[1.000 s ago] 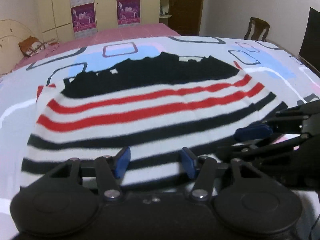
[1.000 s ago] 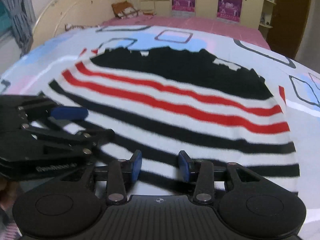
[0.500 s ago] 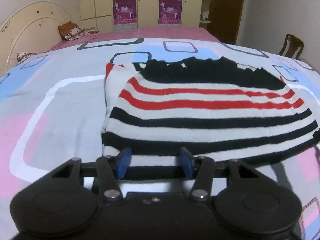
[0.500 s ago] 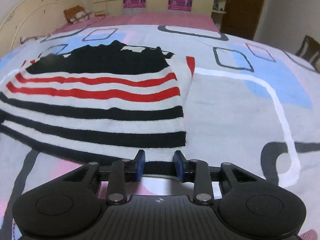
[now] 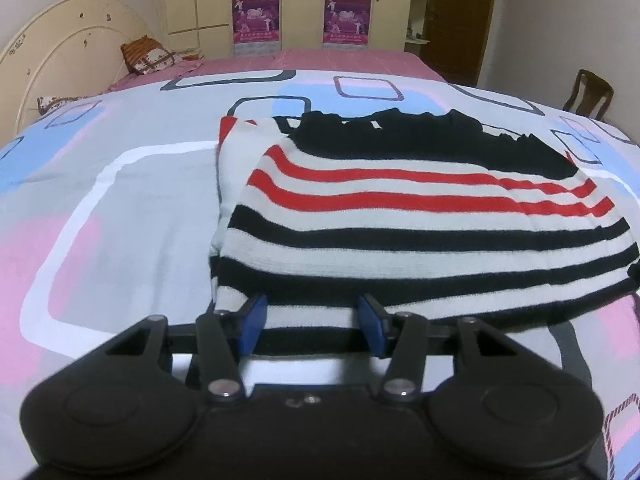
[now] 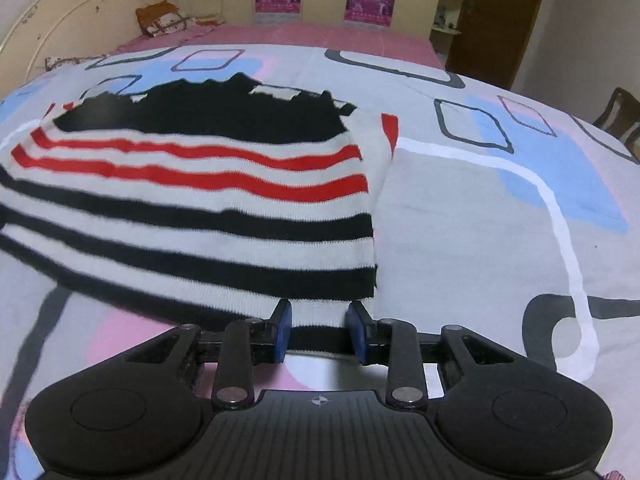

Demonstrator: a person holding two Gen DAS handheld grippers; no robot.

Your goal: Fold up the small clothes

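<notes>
Sweater (image 5: 400, 216) striped white, black and red, lies folded on the patterned bedsheet (image 5: 120, 184), black top band on its far side, toward the headboard (image 5: 60, 48). Left gripper (image 5: 312, 322) sits at the sweater's near hem by the near-left corner, jaws spread, hem edge lying between the blue pads (image 5: 256, 316), not pinched. Right gripper (image 6: 320, 328) sits at the sweater's near-right corner, jaws also apart with the hem between the pads (image 6: 282, 330), no squeeze visible. Pillow (image 5: 148, 54) beyond the sweater, near the headboard; chair (image 5: 588, 92) off to the sweater's right
</notes>
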